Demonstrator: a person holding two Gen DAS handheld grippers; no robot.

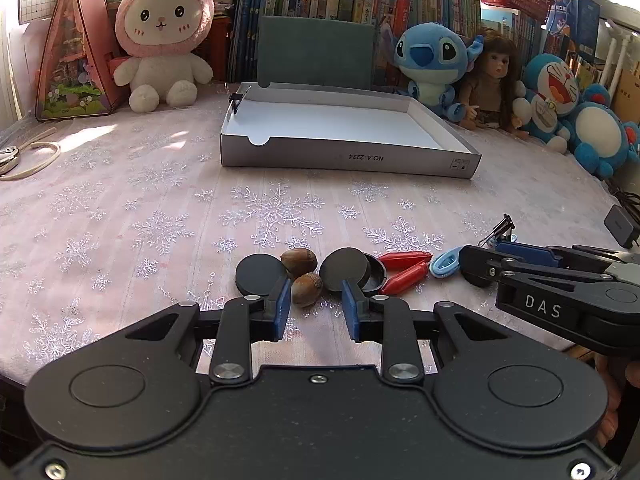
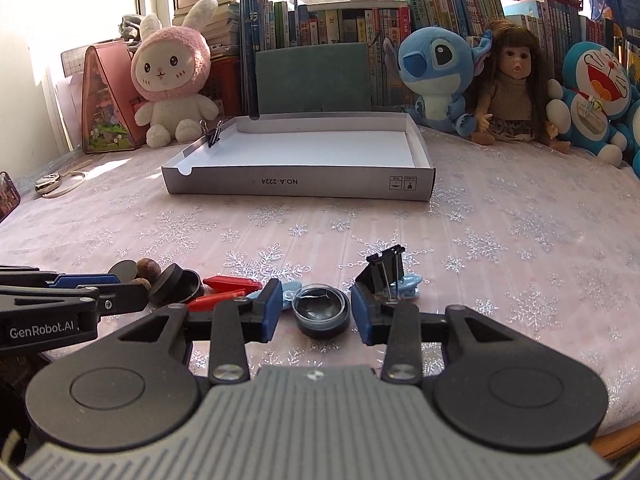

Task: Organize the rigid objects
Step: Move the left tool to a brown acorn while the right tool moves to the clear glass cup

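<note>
1. Here, a pink snowflake cloth [image 1: 120,184] covers the table, and everything below is placed against the white tray [image 1: 340,160] lying on it.
2. The tray itself is a shallow open box with white floor; a black clip [image 2: 214,136] grips its left wall.
3. Behind the tray stand a pink rabbit [image 1: 164,36], a blue plush [image 1: 432,64] and a doll [image 2: 512,80], in front of a row of books [image 2: 344,24].
4. Well in front of the tray, the left gripper [image 1: 316,306] hangs with its blue pads apart, holding nothing; a nut [image 1: 306,288] sits just ahead of the gap.
5. To the right of it, equally far from the tray, the right gripper [image 2: 315,312] is also spread wide, a small black jar [image 2: 322,314] standing between its fingers; I cannot tell if they touch it.
6. The loose pieces lie in a line on the near side of the tray: a black disc [image 1: 260,274], a second nut [image 1: 298,262], an open black tin [image 1: 352,274], two red capsules [image 1: 404,268], a blue clip [image 1: 442,264].
7. A black binder clip [image 2: 386,268] stands beside the right finger, on a blue peg [image 2: 408,284].
</note>
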